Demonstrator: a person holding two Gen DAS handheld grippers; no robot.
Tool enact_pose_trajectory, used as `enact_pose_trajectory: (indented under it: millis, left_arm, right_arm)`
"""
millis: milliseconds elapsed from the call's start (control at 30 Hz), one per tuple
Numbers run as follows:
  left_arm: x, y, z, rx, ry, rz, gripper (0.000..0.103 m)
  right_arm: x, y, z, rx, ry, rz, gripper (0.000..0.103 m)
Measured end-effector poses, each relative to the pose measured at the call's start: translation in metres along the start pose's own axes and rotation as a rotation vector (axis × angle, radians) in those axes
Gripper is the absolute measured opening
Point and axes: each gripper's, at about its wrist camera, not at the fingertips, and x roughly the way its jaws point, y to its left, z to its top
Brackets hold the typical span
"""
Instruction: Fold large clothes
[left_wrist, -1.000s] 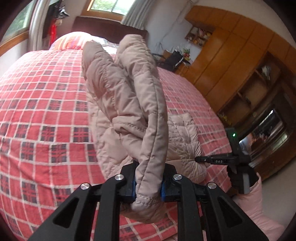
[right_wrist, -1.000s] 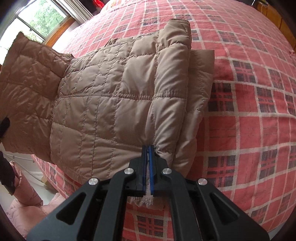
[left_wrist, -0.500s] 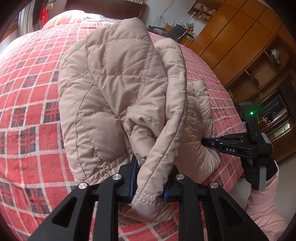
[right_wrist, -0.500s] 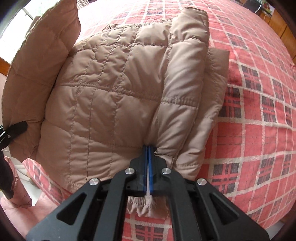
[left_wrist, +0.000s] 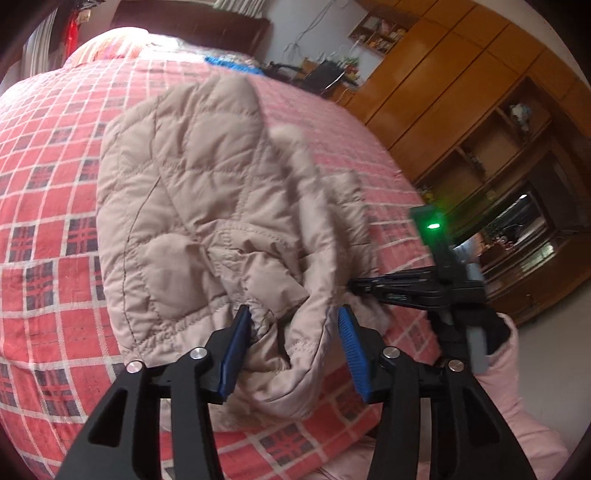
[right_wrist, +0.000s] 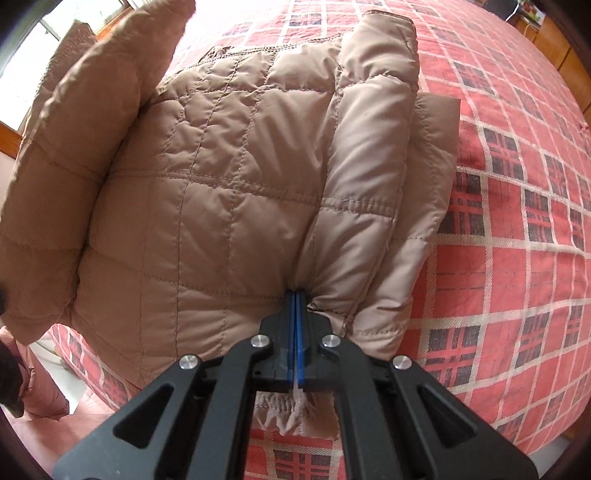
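Evidently soft, puffy and light, so best taken by a stitched hem: quilted beige jacket (right_wrist: 229, 192) spread on the plaid bed (right_wrist: 517, 221), right gripper (right_wrist: 296, 321) pinching its hem at 6 o'clock, left gripper (left_wrist: 293, 354) spread around loose sleeve fabric.

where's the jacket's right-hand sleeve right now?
In the right wrist view the sleeve lies folded along the right side of the quilted jacket on the red plaid bedspread, its cuff end pinched in the shut right gripper.
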Motion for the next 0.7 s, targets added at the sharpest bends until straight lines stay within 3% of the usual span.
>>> enact_pose_trajectory:
  millis: [167,233,300,400,467,533,600,667,700]
  left_arm:
    - [-0.061,-0.009,-0.003,0.024,-0.11,-0.142,0.052]
    - [-0.079,-0.004,0.0,0.015,-0.154,-0.078,0.052]
    - [-0.087,0.017,0.0,-0.016,-0.168,0.04,0.053]
    - [-0.076,0.064,0.003,-0.113,-0.12,0.22,0.052]
    - [-0.06,0.094,0.002,-0.169,-0.068,0.262,0.052]
    - [-0.046,0.118,-0.004,-0.214,-0.019,0.239,0.051]
    - [-0.036,0.137,-0.008,-0.257,0.006,0.112,0.051]
    - [-0.028,0.139,-0.008,-0.265,0.019,0.045,0.05]
    - [-0.025,0.138,-0.007,-0.255,0.022,0.021,0.042]
  right_arm:
    - [-0.001,-0.011,-0.001,-0.004,0.001,0.004,0.0]
    - [-0.002,-0.015,0.0,-0.006,-0.002,0.001,0.0]
    - [-0.002,-0.016,-0.001,-0.007,-0.005,0.001,0.0]
    - [-0.001,-0.011,-0.003,-0.002,-0.003,-0.001,0.0]
    - [-0.002,-0.011,-0.003,-0.004,-0.004,-0.006,0.0]
    - [-0.001,-0.009,-0.004,-0.005,-0.004,-0.015,0.0]
    - [0.0,-0.004,-0.005,-0.004,-0.005,-0.021,0.0]
    - [-0.001,-0.003,-0.006,-0.001,-0.003,-0.022,0.0]
    - [0.0,-0.004,-0.005,0.0,0.0,-0.022,0.0]
